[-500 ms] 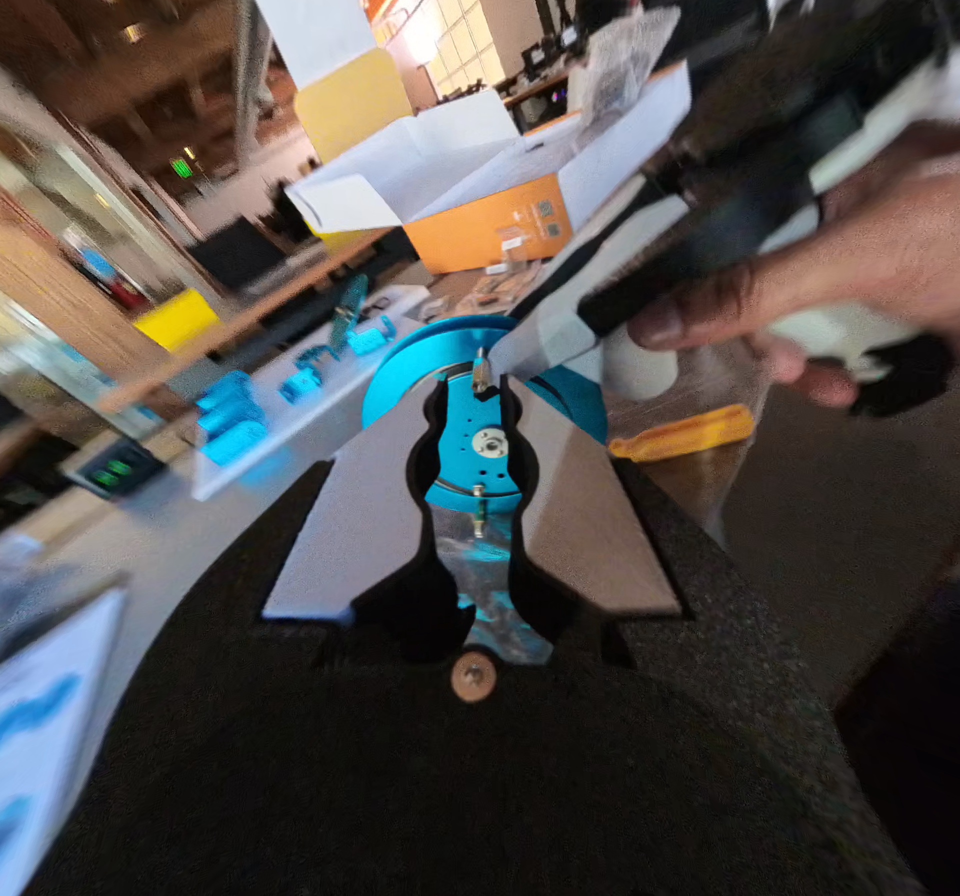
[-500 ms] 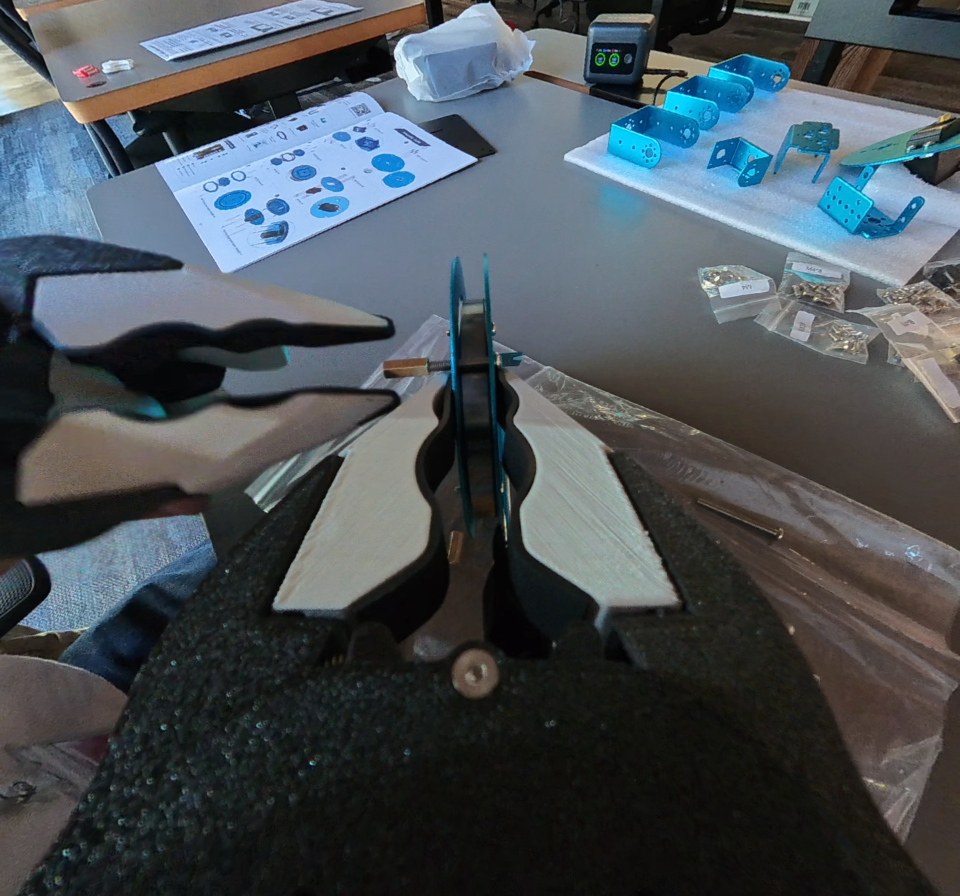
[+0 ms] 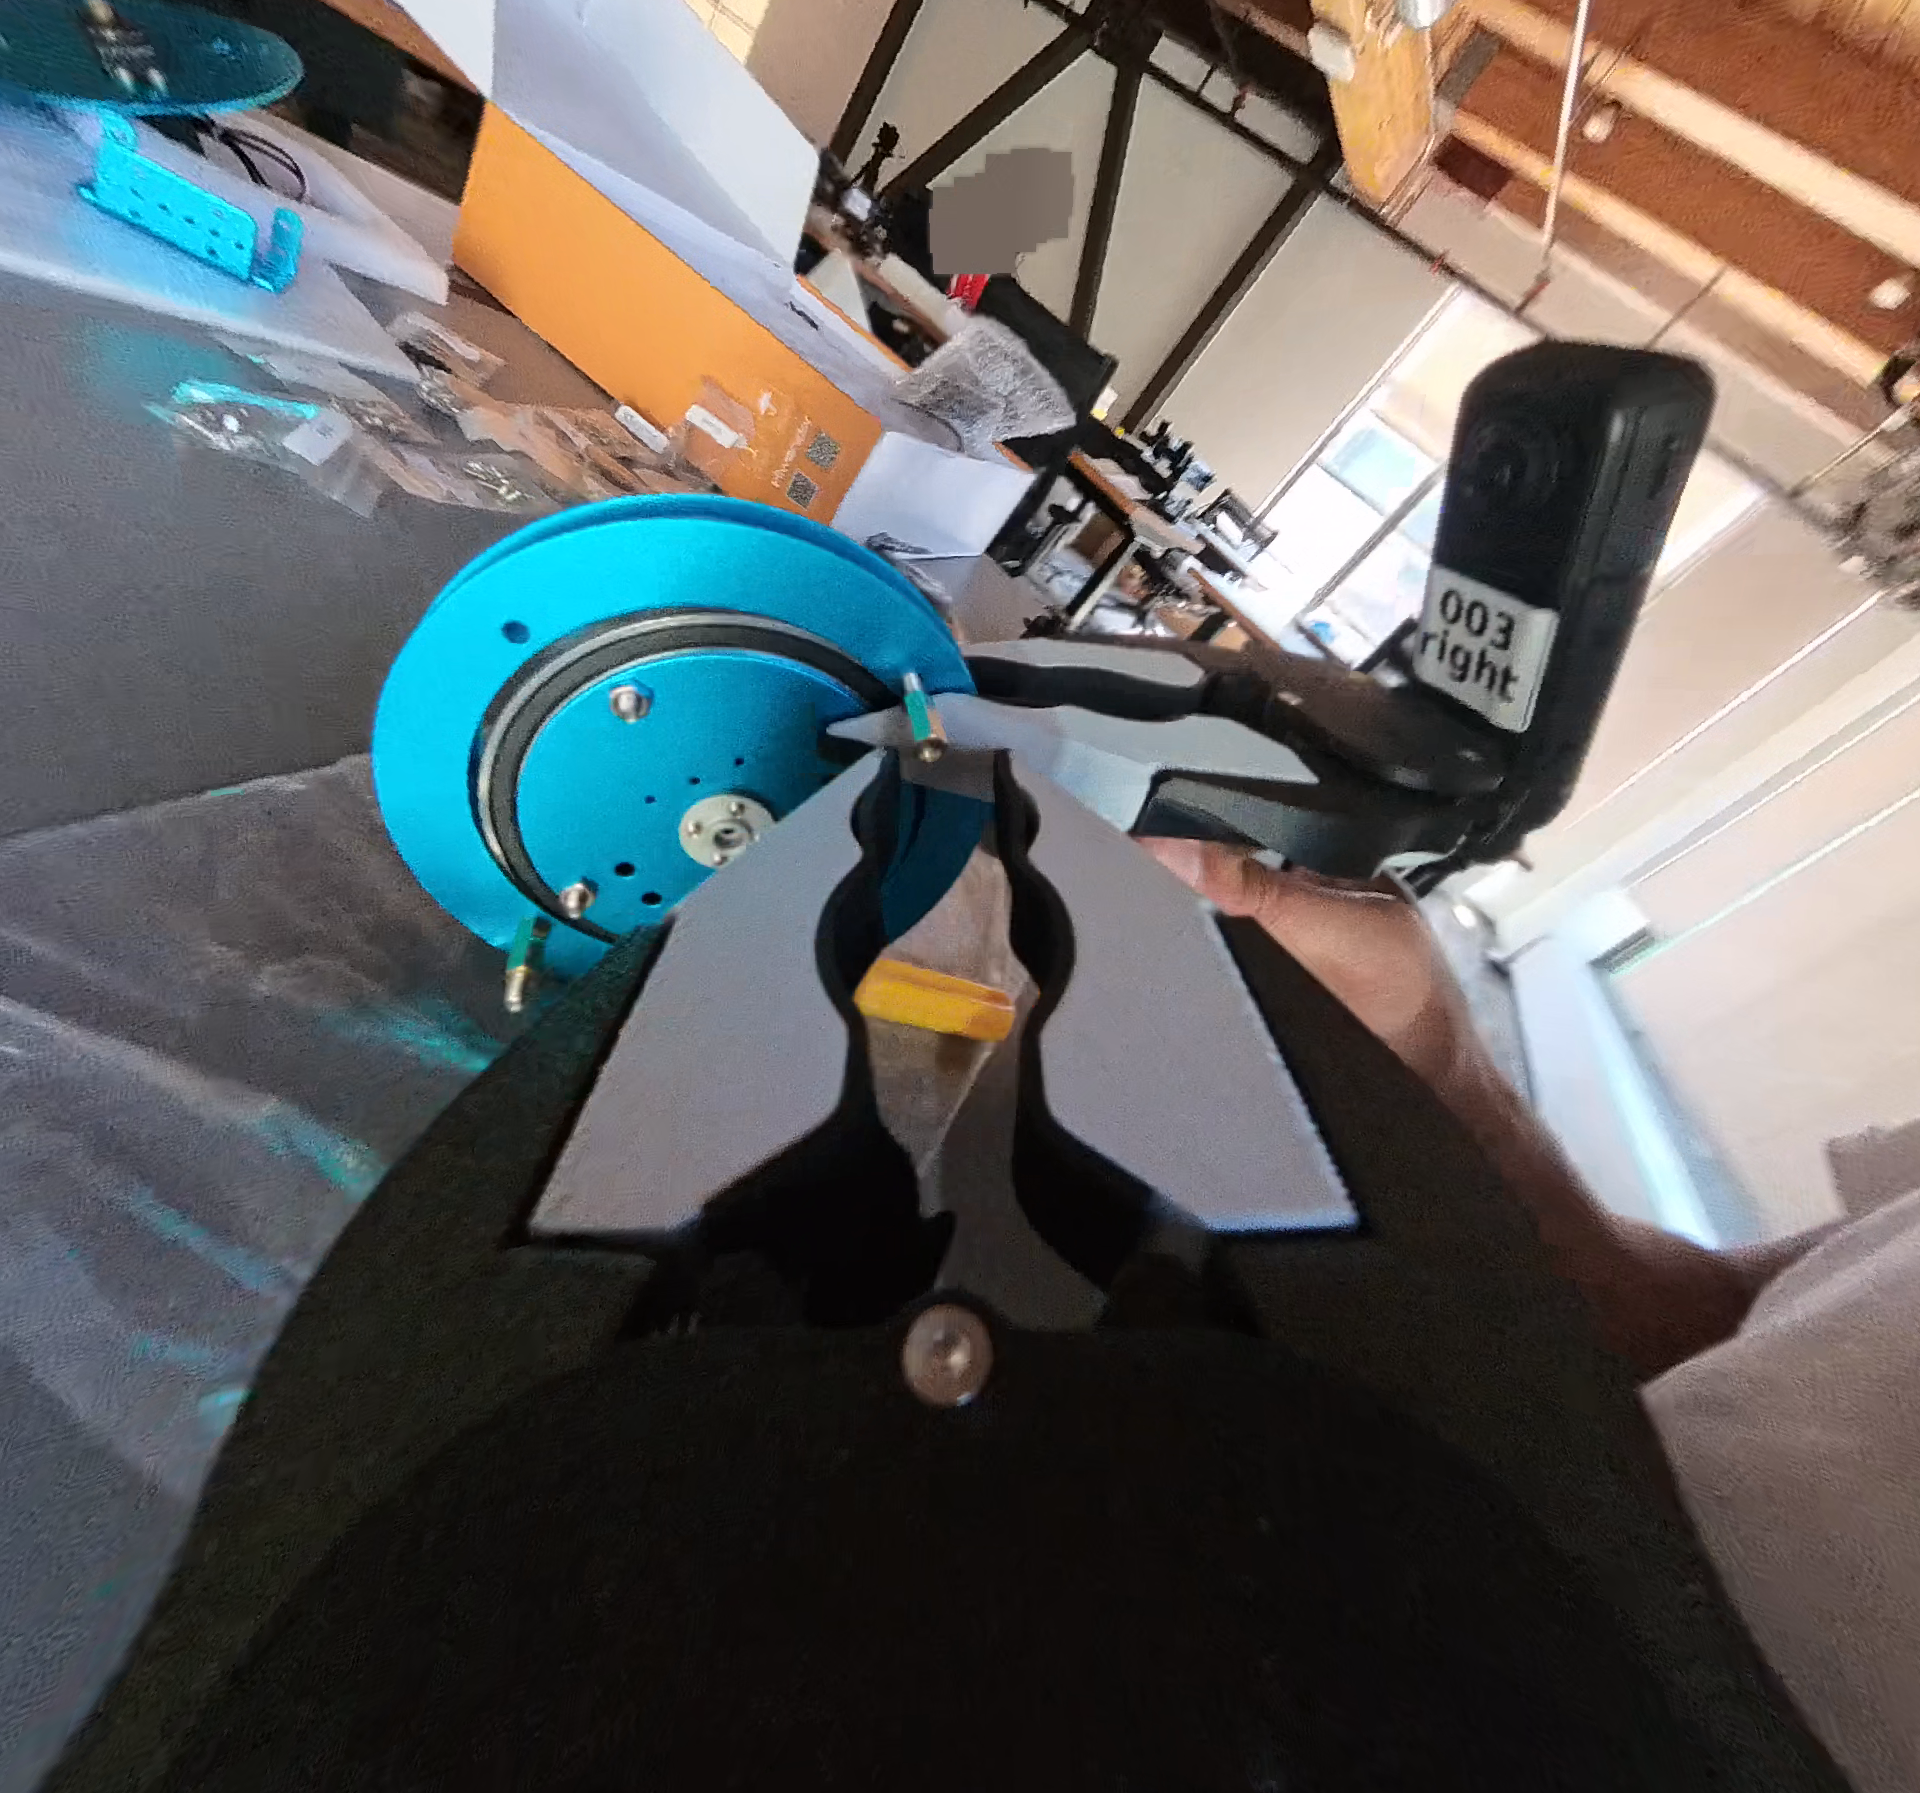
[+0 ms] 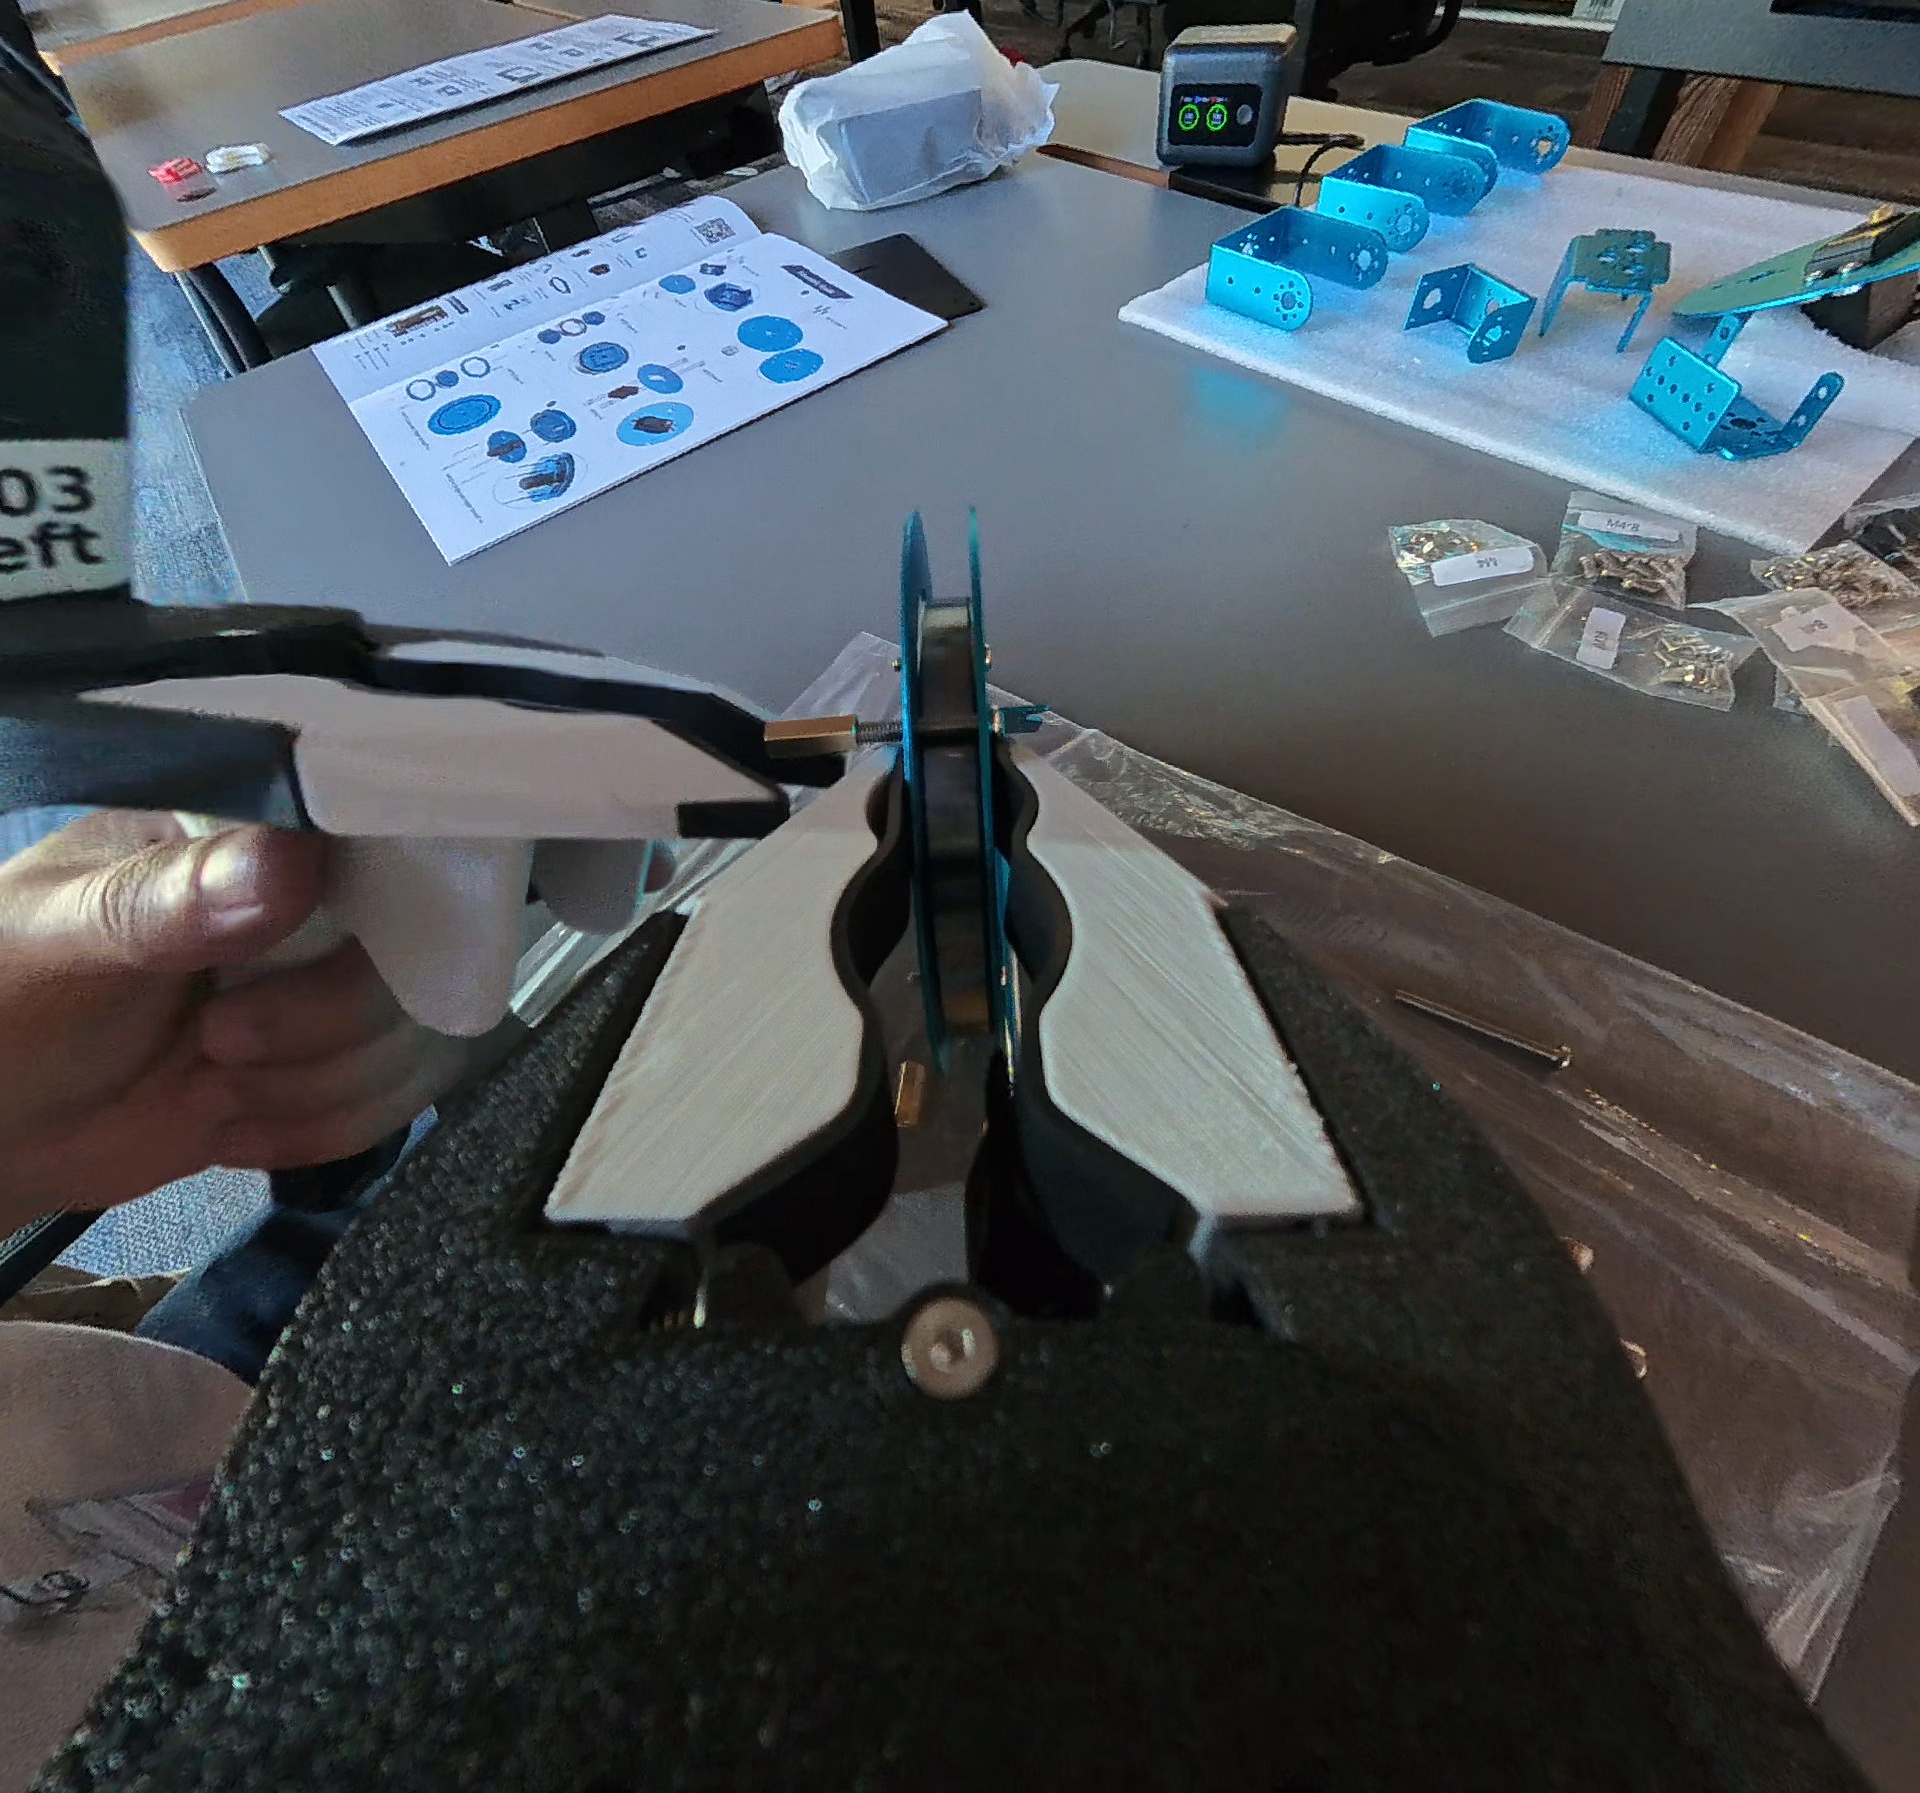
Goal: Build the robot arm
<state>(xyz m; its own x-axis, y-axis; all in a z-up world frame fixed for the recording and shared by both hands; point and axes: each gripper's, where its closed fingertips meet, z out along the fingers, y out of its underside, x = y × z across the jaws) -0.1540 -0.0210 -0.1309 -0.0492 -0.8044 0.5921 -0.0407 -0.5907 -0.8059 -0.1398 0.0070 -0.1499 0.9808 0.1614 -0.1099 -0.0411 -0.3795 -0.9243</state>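
Note:
My right gripper (image 4: 951, 756) is shut on a blue round disc assembly (image 4: 940, 663) and holds it upright and edge-on above a clear plastic sheet (image 4: 1558, 1172). My left gripper (image 4: 777, 756) comes in from the left, held by a hand (image 4: 156, 995). Its tips are closed on a brass standoff (image 4: 805, 735) that sticks out of the disc's left face. In the left wrist view my left gripper (image 3: 938, 764) meets that standoff (image 3: 920, 717) near the disc's (image 3: 644, 621) right rim, where the right gripper (image 3: 904, 699) clamps it. A second standoff (image 3: 525, 959) sits at the disc's lower edge.
On the grey table are an open manual (image 4: 623, 372), a white foam sheet (image 4: 1195, 309) with several blue brackets, bags of screws (image 4: 1621, 621) and a loose long pin (image 4: 1481, 1026). An orange box (image 3: 644, 320) stands behind. A yellow-handled tool (image 3: 935, 1005) lies below the disc. Only a small space, under 4 cm, lies between the two pairs of fingers.
The left gripper moved in from the left to the upper standoff and its jaws, apart before, closed on it. Its view has rolled sharply. The right gripper still holds the disc.

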